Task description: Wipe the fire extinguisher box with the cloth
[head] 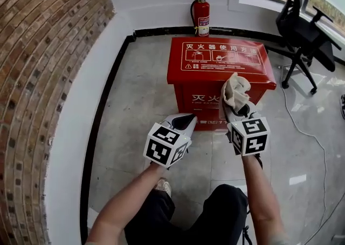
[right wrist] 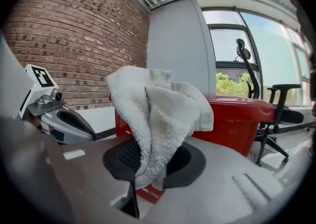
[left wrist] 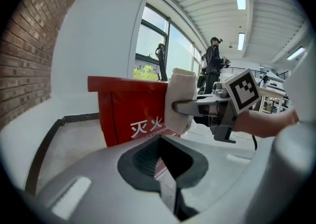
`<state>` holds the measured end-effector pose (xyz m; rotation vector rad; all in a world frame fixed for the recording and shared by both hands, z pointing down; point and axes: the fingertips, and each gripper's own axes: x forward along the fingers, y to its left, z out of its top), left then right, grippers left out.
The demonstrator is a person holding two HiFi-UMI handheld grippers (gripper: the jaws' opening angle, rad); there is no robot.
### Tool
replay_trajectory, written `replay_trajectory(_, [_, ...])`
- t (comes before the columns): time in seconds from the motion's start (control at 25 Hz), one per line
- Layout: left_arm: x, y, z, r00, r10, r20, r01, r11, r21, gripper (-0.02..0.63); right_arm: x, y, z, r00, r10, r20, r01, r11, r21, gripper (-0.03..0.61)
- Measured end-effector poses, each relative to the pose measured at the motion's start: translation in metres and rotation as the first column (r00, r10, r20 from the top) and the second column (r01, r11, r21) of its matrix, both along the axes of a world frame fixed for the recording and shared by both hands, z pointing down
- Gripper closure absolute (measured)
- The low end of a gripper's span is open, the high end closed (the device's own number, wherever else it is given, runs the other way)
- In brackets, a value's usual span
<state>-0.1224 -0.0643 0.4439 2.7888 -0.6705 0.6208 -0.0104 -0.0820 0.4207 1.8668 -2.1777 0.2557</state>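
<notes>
All three views face the box point(head: 221, 60), seemingly near

Fire extinguisher box point(head: 221, 63): red, white print and white-framed pictograms on lid, white characters on front. Cloth point(head: 235, 92): off-white terry. Fire extinguisher point(head: 202, 16), far: red, black hose. Brick wall point(head: 43, 49), left: red-brown, pale mortar. Floor point(head: 140, 98): glossy light grey tile, black skirting point(head: 105, 103). Chair point(head: 307, 33), far right: black. Left gripper point(head: 187, 120), right gripper point(head: 239, 110): pale grey shells, black pads, white cubes with black square markers. Trousers point(head: 215, 211), near: black.
</notes>
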Motion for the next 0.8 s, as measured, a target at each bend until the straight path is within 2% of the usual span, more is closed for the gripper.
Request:
replay_trajectory(0.16, [-0.027, -0.002, -0.003, 0.998, -0.060, 0.014, 0.060, 0.998, 0.014, 0.612, -0.048, -0.020, 0.004, 0.993, -0.118, 0.011, 0.118, 0.993, -0.008, 0.465])
replay_trajectory(0.32, [-0.060, 0.001, -0.005, 0.993, -0.114, 0.029, 0.113, 0.993, 0.030, 0.612, -0.102, -0.039, 0.012, 0.974, -0.225, 0.026, 0.226, 0.974, -0.019, 0.465])
replay_trajectory(0.6, [-0.104, 0.002, -0.001, 0.982, -0.178, 0.064, 0.175, 0.983, 0.049, 0.612, -0.155, -0.060, 0.025, 0.955, -0.293, 0.050, 0.294, 0.956, -0.019, 0.465])
replay_trajectory(0.8, [-0.120, 0.009, 0.018, 0.978, -0.197, 0.072, 0.196, 0.980, 0.027, 0.612, -0.187, -0.063, 0.045, 0.934, -0.354, 0.046, 0.355, 0.934, -0.035, 0.465])
